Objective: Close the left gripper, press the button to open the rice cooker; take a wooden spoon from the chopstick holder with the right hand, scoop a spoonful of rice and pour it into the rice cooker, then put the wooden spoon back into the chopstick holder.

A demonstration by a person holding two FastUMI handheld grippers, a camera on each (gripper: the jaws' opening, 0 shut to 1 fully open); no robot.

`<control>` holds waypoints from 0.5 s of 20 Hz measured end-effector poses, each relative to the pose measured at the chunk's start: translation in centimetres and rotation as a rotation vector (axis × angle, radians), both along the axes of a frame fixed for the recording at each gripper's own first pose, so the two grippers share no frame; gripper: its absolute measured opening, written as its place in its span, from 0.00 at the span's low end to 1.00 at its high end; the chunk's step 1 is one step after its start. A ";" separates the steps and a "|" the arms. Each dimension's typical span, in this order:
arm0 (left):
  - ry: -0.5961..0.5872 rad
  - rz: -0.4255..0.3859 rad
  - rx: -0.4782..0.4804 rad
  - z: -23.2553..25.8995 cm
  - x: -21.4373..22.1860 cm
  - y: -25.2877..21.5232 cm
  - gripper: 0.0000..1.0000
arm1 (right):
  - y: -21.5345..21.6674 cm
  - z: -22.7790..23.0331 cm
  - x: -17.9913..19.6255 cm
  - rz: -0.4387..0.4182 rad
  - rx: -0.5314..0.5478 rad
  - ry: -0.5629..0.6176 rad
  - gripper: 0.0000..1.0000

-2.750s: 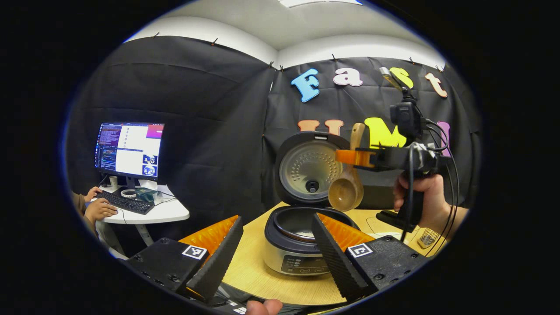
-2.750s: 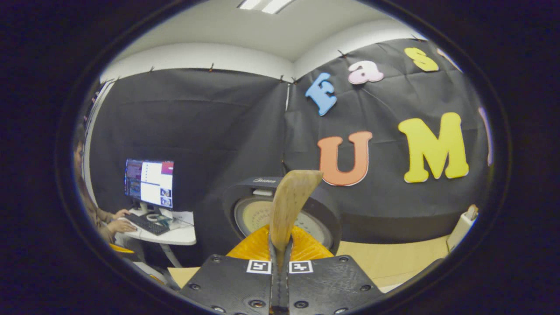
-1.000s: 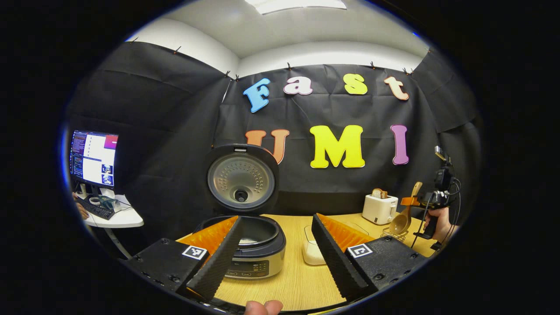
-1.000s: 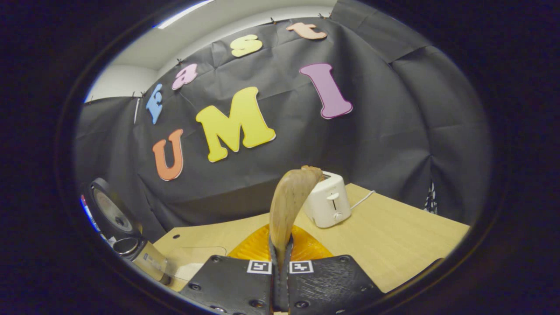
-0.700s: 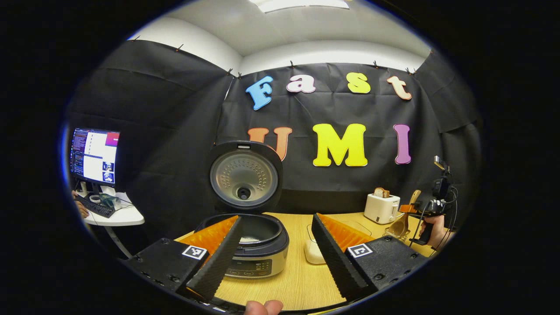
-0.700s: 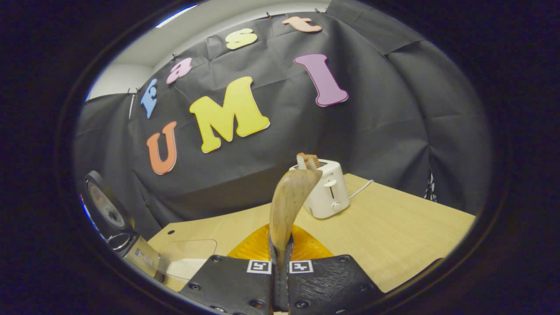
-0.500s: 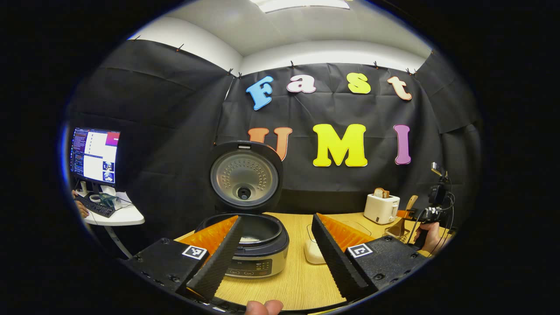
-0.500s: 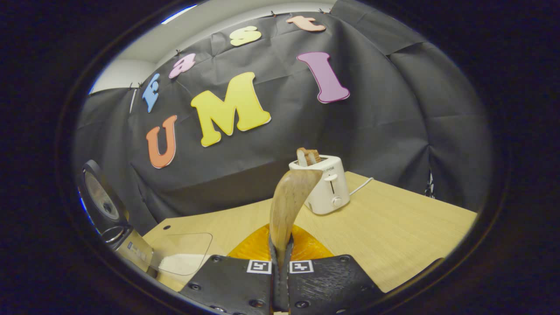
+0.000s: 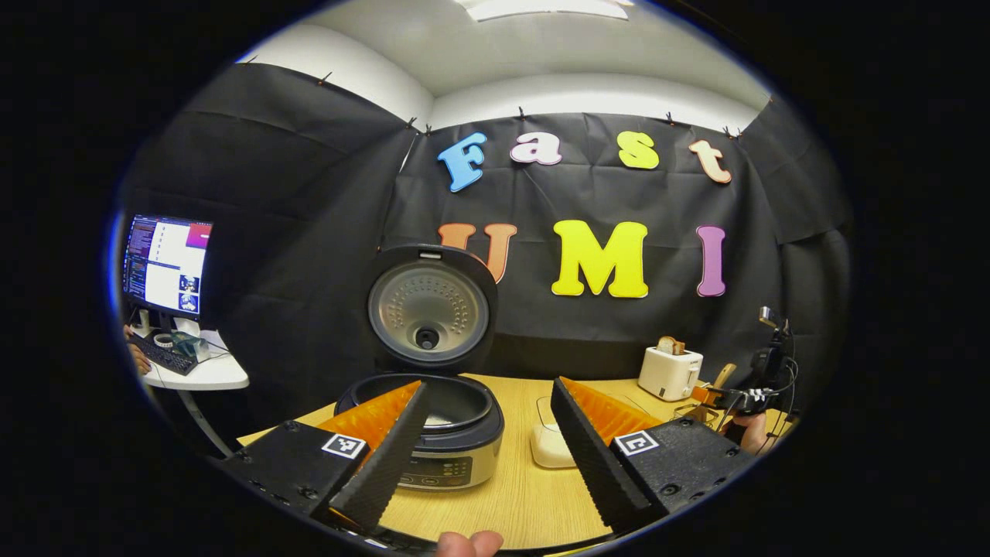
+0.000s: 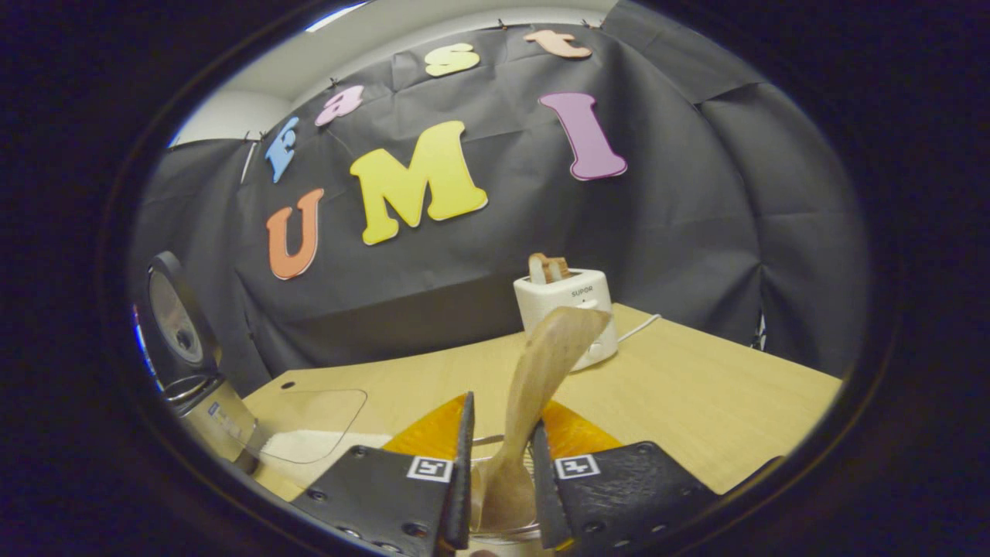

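Your left claw (image 9: 489,445) is spread wide and holds nothing, hovering over the near edge of the wooden surface (image 9: 518,495). Between its fingers you see open surface ahead, with the rice cooker (image 9: 437,433) just left of centre and a clear rice container (image 9: 551,445) beside it to the right. The cooker's lid (image 9: 430,308) stands upright, and the inner pot (image 9: 448,402) is open to view; a pale patch shows in it, though you cannot tell how much is in there. The container holds white rice.

Your right claw (image 10: 499,472) is parted, its fingers standing on either side of the wooden spoon (image 10: 534,402) without pressing on it. The spoon stands tilted, bowl down, in the wire chopstick holder (image 10: 503,534) right under the claw, its handle leaning toward the white toaster (image 10: 568,305), which carries a slice of bread. In the right gripper view the stretch of surface right of the toaster lies open up to its far edge by the black cloth wall. Off to the far left, a small white desk (image 9: 197,375) carries a monitor (image 9: 165,264) and keyboard.
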State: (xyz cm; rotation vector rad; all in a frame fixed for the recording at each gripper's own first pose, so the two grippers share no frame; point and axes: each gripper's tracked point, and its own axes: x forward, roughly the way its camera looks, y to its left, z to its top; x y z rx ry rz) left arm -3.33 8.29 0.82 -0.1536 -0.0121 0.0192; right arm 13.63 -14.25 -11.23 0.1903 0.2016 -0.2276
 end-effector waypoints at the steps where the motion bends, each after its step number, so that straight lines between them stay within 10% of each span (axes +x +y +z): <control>1: -0.002 0.002 0.008 0.1 0.1 -0.2 1.00 | -0.2 -0.2 -0.2 0.000 0.000 0.006 0.40; 3: -0.011 0.009 0.015 0.4 -0.3 -0.6 1.00 | -0.2 -0.7 -0.9 0.007 0.006 0.028 0.72; 10: -0.029 0.019 0.059 3.0 -0.4 -1.8 1.00 | -1.5 1.2 -5.8 0.011 0.024 0.018 0.91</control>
